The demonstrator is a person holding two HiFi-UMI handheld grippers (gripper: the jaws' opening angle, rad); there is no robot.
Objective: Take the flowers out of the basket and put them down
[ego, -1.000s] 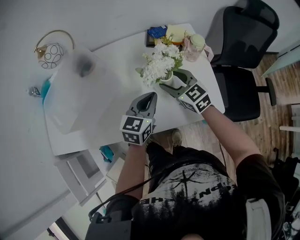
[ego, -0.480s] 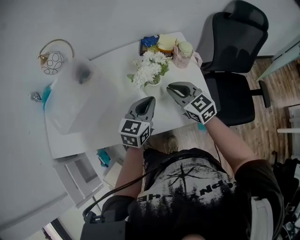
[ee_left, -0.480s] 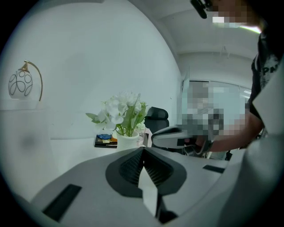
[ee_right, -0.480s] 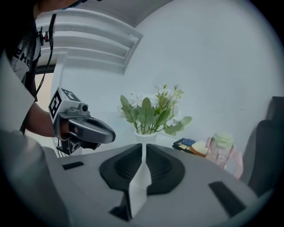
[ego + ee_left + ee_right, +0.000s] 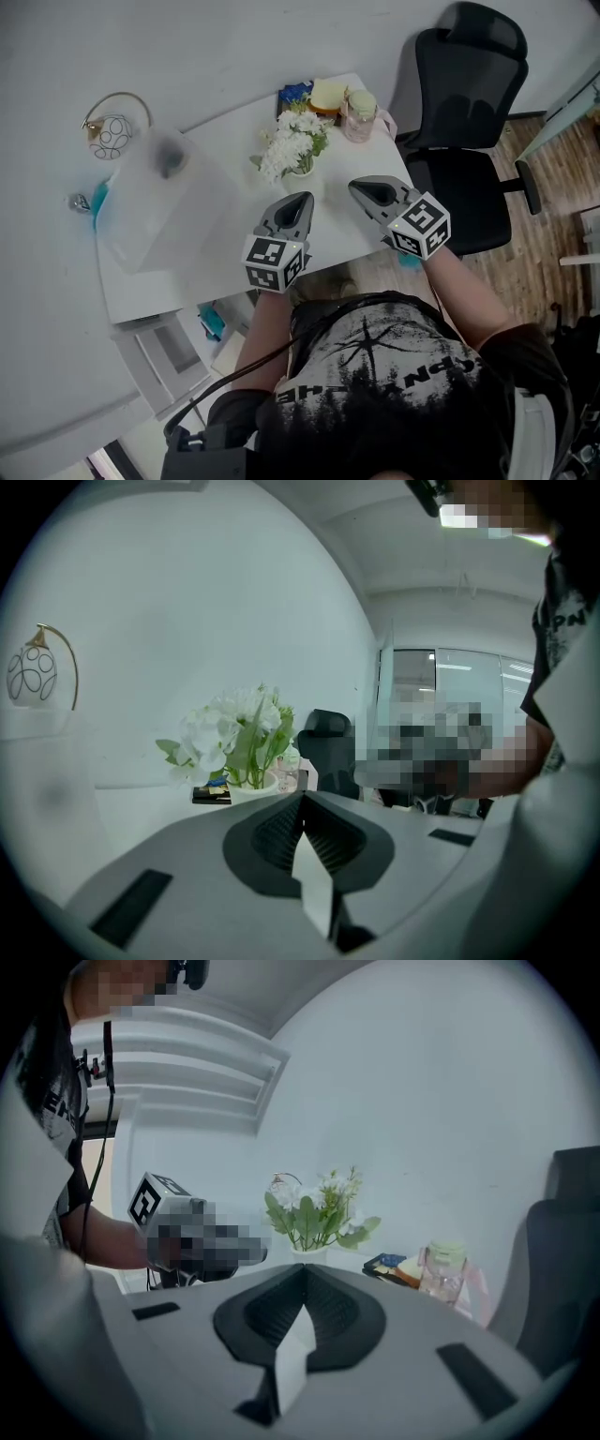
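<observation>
Head view steeply down over table [image 5: 333, 234], both gripper views near-level, sharing the flowers [image 5: 292, 145]

White wall [image 5: 422, 1101]; white table [image 5: 234, 192]; black office chair [image 5: 469, 187] beside it; wood floor [image 5: 562, 178]

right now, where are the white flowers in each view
Head view: flowers at upper centre, slightly left of the middle.
Left gripper view: flowers left of centre, at mid height.
Right gripper view: flowers near the centre.
Shared landmark: the black office chair, right of the flowers in all three views.
</observation>
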